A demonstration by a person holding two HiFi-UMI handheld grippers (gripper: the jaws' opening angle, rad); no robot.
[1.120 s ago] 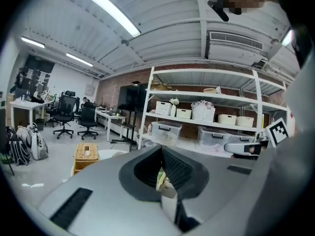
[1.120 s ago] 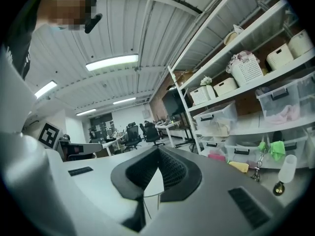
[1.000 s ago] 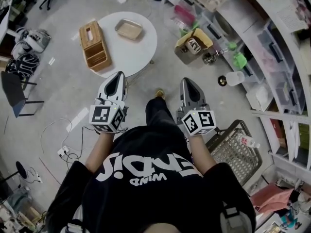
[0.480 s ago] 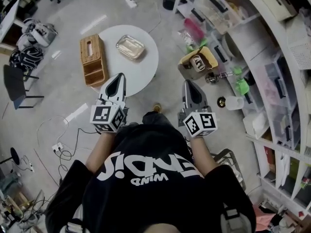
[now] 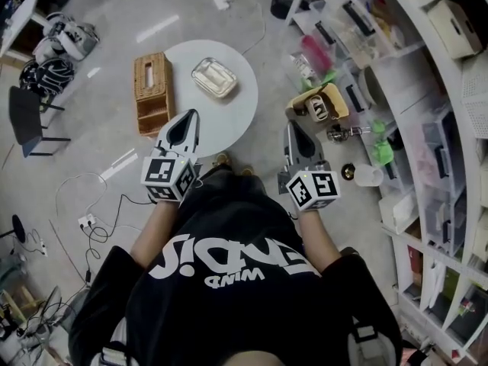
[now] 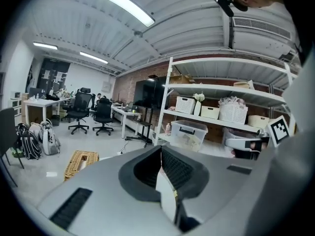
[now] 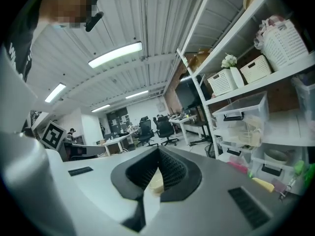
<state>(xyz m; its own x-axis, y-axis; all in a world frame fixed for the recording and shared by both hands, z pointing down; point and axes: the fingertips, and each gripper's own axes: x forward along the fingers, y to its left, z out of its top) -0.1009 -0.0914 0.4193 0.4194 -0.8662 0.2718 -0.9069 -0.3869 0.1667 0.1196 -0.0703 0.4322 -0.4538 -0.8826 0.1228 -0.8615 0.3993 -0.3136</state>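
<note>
**Ana:** Head view, starting at the left. What does the left gripper (image 5: 189,116) have hold of?

**Ben:** Nothing. In the left gripper view its fingers (image 6: 181,168) are pressed together at the tip with nothing between them. It is held up in the air, and its tip shows against the near edge of the round white table (image 5: 242,109), well clear of it.

**Ana:** And on the table?

**Ben:** A wicker basket (image 5: 153,92) sits at the left edge. To its right is a shallow clear tray (image 5: 214,78). Neither gripper touches either one, and both look undisturbed.

**Ana:** What about the right gripper (image 5: 293,125)?

**Ben:** It is the same. The right gripper view shows its fingers (image 7: 173,170) closed tip to tip and empty. It hangs just right of the table. The nearest thing is an open cardboard box (image 5: 323,107) on the floor, beside the white shelving (image 5: 415,75).

**Ana:** So how far along is the work?

**Ben:** By my reading, nothing has been picked up or moved. Both grippers are shut on air, so every grasp has yet to be made.
</note>
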